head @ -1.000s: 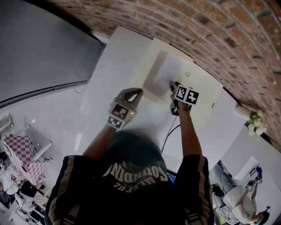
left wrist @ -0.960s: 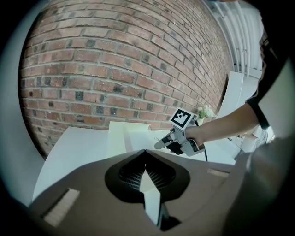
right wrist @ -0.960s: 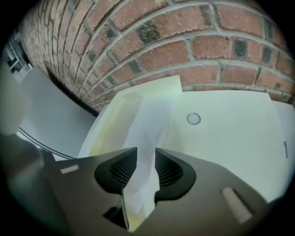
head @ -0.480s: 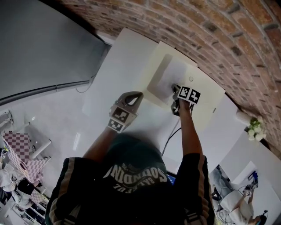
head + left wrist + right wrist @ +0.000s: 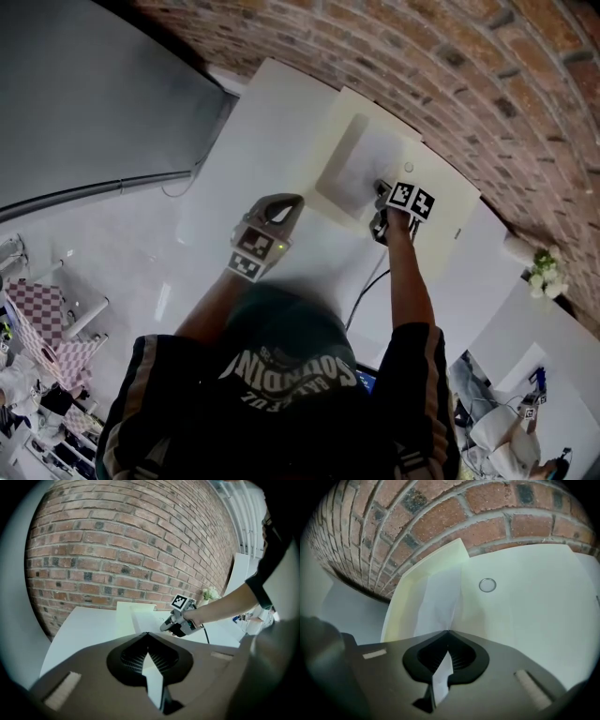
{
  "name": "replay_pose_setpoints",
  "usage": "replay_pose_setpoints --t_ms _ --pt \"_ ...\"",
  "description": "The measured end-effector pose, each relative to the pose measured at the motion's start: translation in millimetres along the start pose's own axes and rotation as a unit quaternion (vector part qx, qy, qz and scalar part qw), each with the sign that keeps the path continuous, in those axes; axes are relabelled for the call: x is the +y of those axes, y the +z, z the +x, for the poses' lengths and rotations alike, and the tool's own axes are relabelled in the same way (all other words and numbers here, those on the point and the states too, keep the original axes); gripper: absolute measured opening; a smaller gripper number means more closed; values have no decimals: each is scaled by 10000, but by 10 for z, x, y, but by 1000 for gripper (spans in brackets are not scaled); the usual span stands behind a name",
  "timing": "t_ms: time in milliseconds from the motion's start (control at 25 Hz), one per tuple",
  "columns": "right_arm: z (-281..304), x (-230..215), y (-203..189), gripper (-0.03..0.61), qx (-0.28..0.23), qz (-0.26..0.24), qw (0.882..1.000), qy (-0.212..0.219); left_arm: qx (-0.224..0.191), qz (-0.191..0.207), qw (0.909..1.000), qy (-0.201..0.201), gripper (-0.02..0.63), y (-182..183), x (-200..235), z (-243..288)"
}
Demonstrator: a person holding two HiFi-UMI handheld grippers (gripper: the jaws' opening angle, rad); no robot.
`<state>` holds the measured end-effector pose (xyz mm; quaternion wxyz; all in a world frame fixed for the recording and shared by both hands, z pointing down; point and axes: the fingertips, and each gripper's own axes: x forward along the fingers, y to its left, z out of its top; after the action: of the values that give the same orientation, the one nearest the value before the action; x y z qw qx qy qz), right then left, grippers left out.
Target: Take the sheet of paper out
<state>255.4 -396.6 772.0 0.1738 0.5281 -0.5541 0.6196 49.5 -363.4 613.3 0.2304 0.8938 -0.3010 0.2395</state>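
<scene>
I have my grasp: my right gripper is pinched shut on the near edge of the sheet of paper, and a crease runs up the sheet from the spot where my jaws meet. The sheet lies in the left half of the open cream folder, which sits at the far side of the white table, close to the brick wall. A small round clasp sits on the folder just right of the sheet. As I judge it, the step in hand is the pull itself, not yet done. The next move calls for drawing the sheet toward me, low and flat, so it slides clear without tearing or dragging the folder along. My right arm is stretched forward, with the gripper tilted steeply down onto the paper. My left gripper hangs over bare table near the folder's left edge, jaws together on nothing, pointing gently down. It could pin the folder if that starts to slide.
</scene>
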Motion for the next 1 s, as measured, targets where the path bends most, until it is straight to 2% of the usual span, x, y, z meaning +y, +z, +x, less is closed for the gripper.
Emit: replay_pose_setpoints --t_ms 400,1000 --pt "-178 -54 46 0 -244 98 9997 -2 -45 88 9999 -61 11 37 -106 -46" --pt "-609 -389 96 0 -570 190 9980 -215 -136 234 9996 -121 11 100 -285 -116"
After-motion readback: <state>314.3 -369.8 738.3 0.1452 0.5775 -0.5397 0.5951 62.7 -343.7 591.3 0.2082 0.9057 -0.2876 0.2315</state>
